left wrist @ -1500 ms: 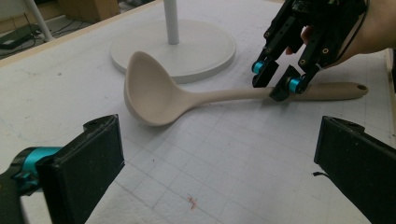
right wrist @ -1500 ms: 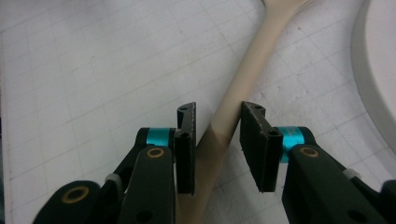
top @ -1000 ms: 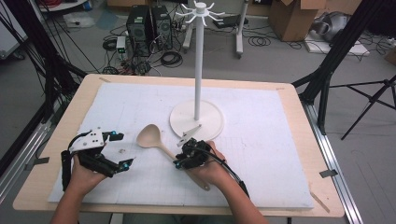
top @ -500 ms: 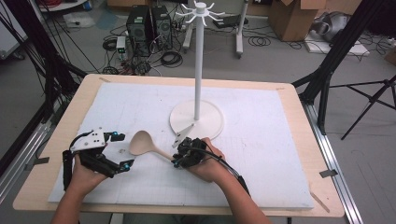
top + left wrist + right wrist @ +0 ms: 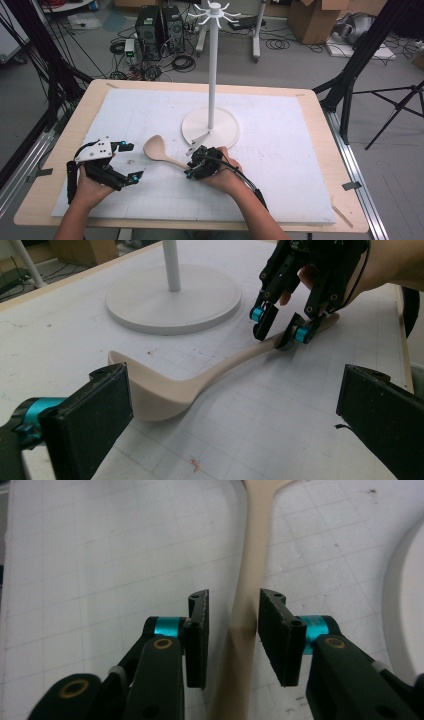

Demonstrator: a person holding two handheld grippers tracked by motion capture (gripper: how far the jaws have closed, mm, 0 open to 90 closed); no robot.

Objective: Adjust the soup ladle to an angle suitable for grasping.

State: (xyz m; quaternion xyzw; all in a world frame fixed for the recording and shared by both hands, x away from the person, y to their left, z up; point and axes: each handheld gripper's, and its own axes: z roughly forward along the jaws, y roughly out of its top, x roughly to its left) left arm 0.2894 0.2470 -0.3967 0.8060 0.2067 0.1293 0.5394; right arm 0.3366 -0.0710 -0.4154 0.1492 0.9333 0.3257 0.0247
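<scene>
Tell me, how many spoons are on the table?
1. The wooden spoon lies on the white mat in front of the white stand. Its handle runs between the jaws of the right gripper. I see no other spoon.

Wooden spoon [image 5: 175, 385] on the mat; right hand-held gripper [image 5: 280, 330] astride its handle

Overhead high view; two close gripper views, shared spoon [image 5: 200, 380].
</scene>
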